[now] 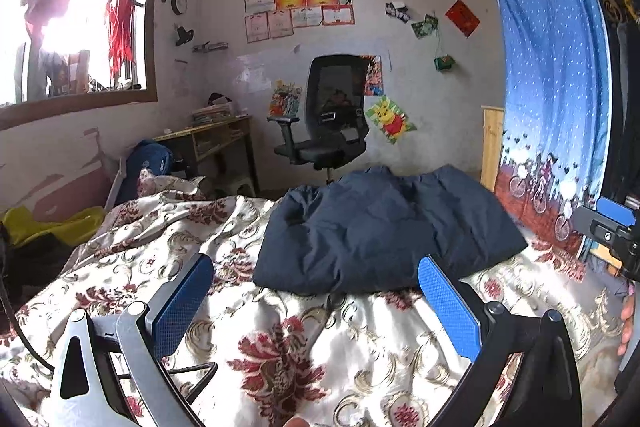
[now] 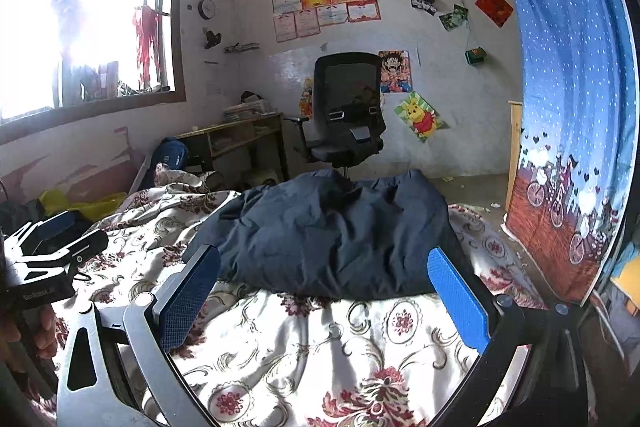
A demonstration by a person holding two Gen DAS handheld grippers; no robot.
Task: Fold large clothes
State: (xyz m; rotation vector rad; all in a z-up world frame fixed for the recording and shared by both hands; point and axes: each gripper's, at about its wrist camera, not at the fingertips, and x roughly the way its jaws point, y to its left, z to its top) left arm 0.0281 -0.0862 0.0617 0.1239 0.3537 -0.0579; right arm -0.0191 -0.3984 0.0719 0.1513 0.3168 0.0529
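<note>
A dark navy padded garment [image 1: 384, 231] lies bunched in a rough folded heap on the floral bedspread [image 1: 280, 339]; it also shows in the right wrist view [image 2: 332, 239]. My left gripper [image 1: 316, 267] is open and empty, held above the bedspread just short of the garment's near edge. My right gripper [image 2: 324, 259] is open and empty too, its fingers standing either side of the garment's near edge without touching it. Each gripper shows at the edge of the other's view: the right one [image 1: 612, 227], the left one [image 2: 44, 259].
A black office chair [image 1: 328, 115] stands past the bed's far end by the poster-covered wall. A wooden desk [image 1: 212, 143] and a blue backpack [image 1: 150, 159] are at far left. A blue patterned curtain [image 1: 556, 87] hangs on the right. A yellow cloth [image 1: 52, 223] lies at the bed's left.
</note>
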